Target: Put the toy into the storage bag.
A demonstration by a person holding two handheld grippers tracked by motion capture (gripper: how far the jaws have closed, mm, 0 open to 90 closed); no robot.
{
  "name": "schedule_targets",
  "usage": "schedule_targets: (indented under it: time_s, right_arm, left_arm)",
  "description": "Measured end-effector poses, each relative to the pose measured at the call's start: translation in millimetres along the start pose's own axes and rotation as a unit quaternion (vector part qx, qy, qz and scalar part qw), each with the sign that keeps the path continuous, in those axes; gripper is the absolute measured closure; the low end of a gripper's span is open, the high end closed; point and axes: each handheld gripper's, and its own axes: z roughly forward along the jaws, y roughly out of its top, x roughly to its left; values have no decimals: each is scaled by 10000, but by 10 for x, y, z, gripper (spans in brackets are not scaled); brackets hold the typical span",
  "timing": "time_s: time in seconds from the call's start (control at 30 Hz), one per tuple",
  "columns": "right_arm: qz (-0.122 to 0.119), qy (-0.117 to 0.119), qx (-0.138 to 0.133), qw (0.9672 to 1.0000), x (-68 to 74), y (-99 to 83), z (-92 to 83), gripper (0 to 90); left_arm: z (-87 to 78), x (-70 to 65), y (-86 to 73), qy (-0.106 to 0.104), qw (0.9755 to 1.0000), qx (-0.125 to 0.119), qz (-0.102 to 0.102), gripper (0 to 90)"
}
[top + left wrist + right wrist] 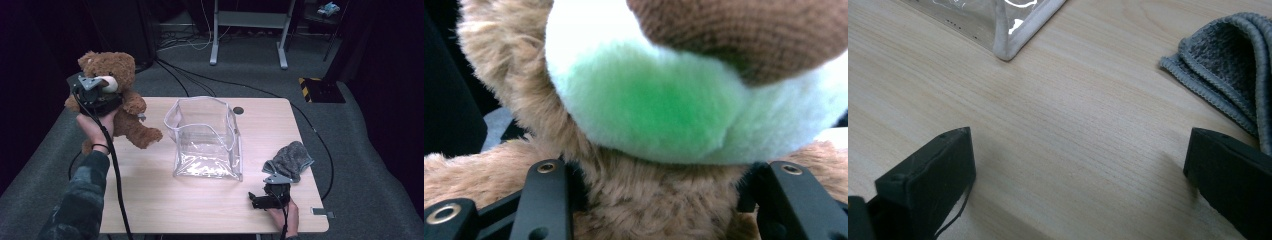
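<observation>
Clamped between the left tool's [659, 200] matt black plastic jaws, the teddy bear [116, 100] is shaggy brown plush, its muzzle short pale fleece, its nose coarse knitted brown yarn. Ahead of the right tool [1078, 170], the worktop [1058, 115] is pale wood-grain laminate, smooth and satin; the bag [206, 137] is glossy clear plastic with white fabric edging; the cloth [1228, 60] just beside it is grey, ribbed, nubbly terry.

The left gripper [95, 92] was raised, jaws clamped; the right gripper [269, 196] rested low, jaws wide apart.
</observation>
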Motion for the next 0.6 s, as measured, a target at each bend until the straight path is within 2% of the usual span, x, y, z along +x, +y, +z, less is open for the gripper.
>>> schedule_targets:
  time_s: [0.3,0.6]
  right_arm:
    - [-2,1,0,10000,0,0,0,0]
    - [-6,-1,3,10000,-1,0,-1,0]
  left_arm:
    - [21,-60,245,100,9998,-143,51,450]
    - [13,-167,479,109,9993,-314,156,449]
